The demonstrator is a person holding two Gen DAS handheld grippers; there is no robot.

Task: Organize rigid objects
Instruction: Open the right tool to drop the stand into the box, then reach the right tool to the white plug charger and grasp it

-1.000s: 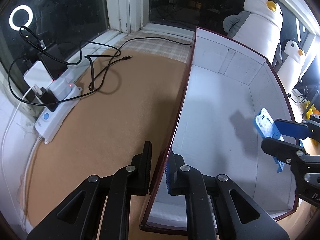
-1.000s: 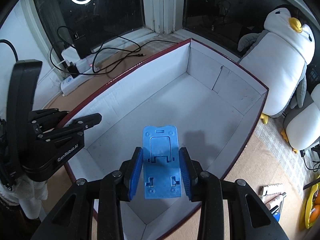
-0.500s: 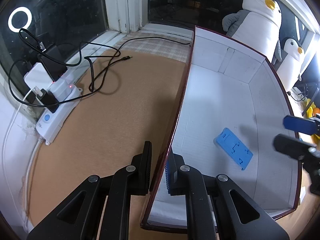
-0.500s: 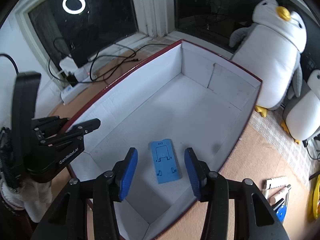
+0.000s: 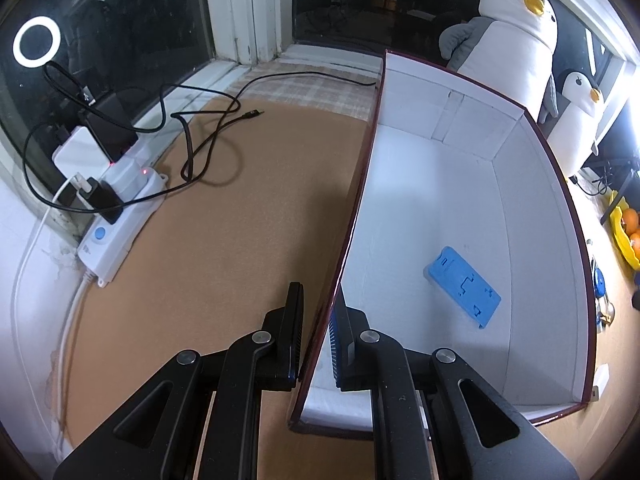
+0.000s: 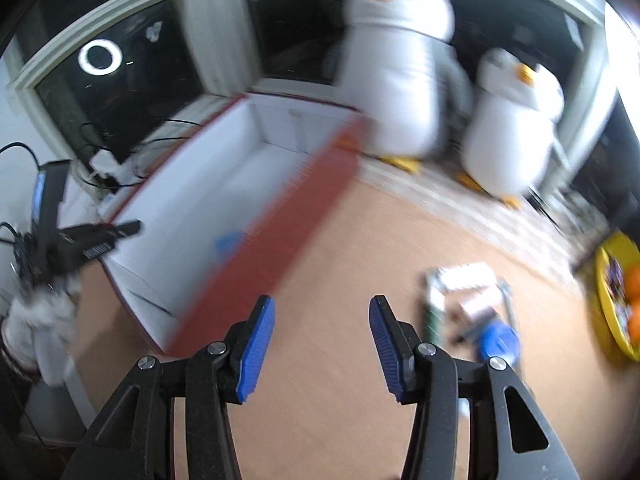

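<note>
Left wrist view: left gripper clamped on box wall. Blue stand at 3 o'clock looks light, stiff; grip long edges. Right gripper apart, empty.

A brown cork floor spreads ahead of the gripper. Beyond it stand dark windows. A ring light glows upper left.

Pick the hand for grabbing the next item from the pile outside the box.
Right. The right gripper is open, empty and over the floor beside the pile. The left gripper is clamped on the box wall, steadying it.
</note>
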